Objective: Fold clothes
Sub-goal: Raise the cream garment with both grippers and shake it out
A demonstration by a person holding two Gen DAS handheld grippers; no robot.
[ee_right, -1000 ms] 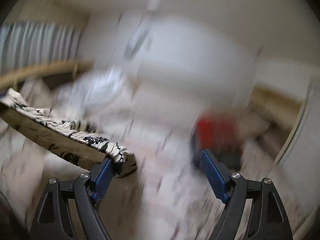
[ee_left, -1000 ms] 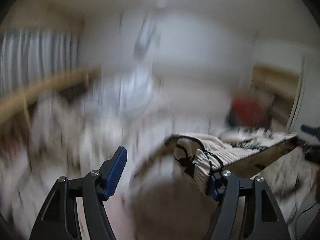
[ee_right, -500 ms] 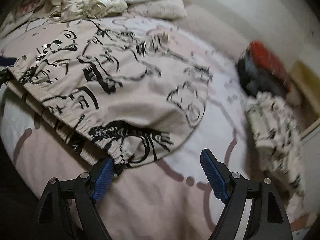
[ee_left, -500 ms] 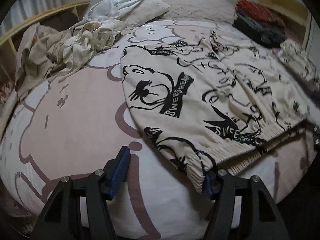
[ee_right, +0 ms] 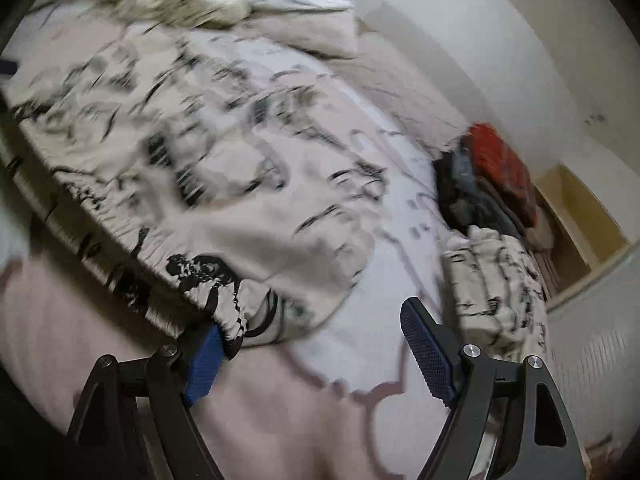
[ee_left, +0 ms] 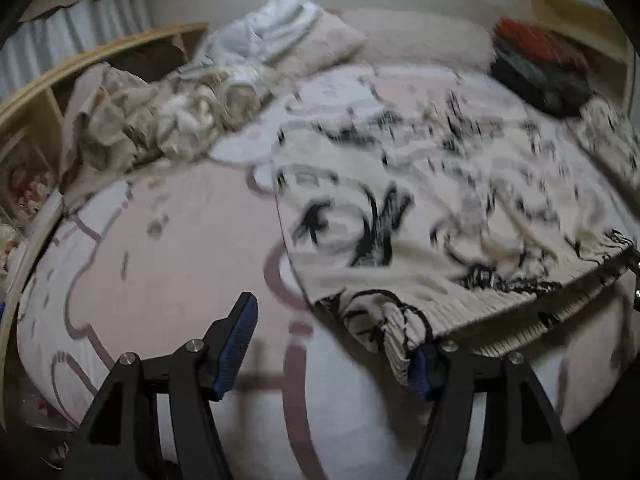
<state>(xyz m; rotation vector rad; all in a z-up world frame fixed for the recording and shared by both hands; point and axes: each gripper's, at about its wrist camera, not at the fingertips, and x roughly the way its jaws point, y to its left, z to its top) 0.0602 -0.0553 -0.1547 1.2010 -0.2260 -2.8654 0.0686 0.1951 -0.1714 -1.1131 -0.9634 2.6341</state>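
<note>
While the cream printed garment (ee_left: 440,200) lies spread across the bed (ee_left: 180,240), its ribbed hem hangs at the near edge, one corner draped over a single finger of each tool. The left hand-held gripper (ee_left: 332,344) has its jaws opening, cloth only against the right pad; the right hand-held gripper (ee_right: 316,344) stands wide apart, hem resting on its left pad. Neither clamps. Likely risk: the hem slides off and bunches, spoiling a flat start for folding. A rumpled clothes pile (ee_left: 160,120) and a folded stack (ee_right: 492,184) lie beyond.
</note>
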